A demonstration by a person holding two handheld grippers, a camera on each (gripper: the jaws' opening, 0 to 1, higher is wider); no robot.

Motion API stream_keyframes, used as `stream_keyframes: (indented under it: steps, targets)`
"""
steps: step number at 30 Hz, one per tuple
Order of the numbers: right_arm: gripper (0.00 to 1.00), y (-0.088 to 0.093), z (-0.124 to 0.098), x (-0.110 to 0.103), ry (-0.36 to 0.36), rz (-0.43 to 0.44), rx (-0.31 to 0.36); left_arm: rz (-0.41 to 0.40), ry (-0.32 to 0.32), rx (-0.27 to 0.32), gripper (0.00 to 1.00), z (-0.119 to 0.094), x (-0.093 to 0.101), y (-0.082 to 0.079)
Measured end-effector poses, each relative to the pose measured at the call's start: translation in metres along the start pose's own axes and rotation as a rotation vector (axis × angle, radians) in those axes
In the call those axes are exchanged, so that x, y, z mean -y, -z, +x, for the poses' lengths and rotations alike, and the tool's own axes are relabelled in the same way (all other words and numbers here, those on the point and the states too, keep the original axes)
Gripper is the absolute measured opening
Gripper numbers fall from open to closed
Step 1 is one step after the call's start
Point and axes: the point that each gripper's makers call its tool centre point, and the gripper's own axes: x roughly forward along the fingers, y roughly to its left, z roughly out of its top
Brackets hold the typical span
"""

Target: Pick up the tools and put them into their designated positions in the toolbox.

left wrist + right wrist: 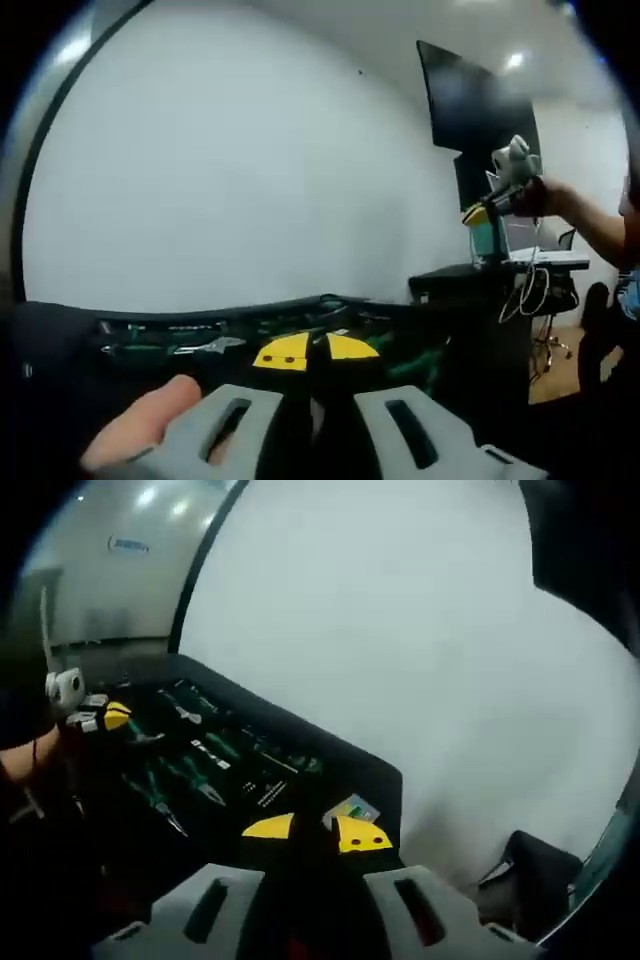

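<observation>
In the left gripper view, your left gripper [318,425] sits low over the dark toolbox [60,340], its grey jaws spread apart with nothing visibly between them, though the yellow tips [310,352] meet at the front, so you cannot tell for sure whether they are released or pinching. A finger [145,425] rests beside the left jaw, probably steadying the grip. Tools [180,347] with green handles lie in a row in the toolbox just beyond the tips, so you seem lined up to work on them. Off to the right, your right gripper [505,185] is raised high, well apart from the toolbox, likely kept out of the way. Behind it a dark screen [470,100] hangs on the white wall [230,170], above a desk [500,270].

In the right gripper view, your right gripper [315,905] looks down at the toolbox [370,770] from above, jaws apart at the base and tips [318,832] close together; whether it is released or clenched you cannot tell. Pliers [160,790] and other green-handled tools lie in their slots. Your left gripper [90,712] hovers at the far left edge over them. Nothing blocks the slots.
</observation>
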Motion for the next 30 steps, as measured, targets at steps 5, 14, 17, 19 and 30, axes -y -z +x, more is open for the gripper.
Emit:
stream_keyframes:
  steps: [5,14,17,19,30]
  targets:
    - [0.20,-0.032,0.010,-0.003,-0.004,0.145,0.071,0.017,0.004,-0.004,0.06,0.001,0.002,0.001]
    - [0.39,0.012,0.123,0.038,0.061,0.327,-0.160,0.046,0.007,-0.011,0.06,0.002,0.005,0.002]
    - [0.48,0.043,0.165,0.051,0.078,0.456,-0.276,0.061,0.005,-0.017,0.06,0.003,0.005,0.003]
    - [0.50,0.062,0.188,0.057,0.087,0.535,-0.327,0.069,0.003,-0.020,0.06,0.003,0.005,0.003]
    - [0.62,0.147,0.238,0.086,0.251,0.775,-0.490,0.036,-0.007,0.011,0.05,0.000,-0.001,-0.003]
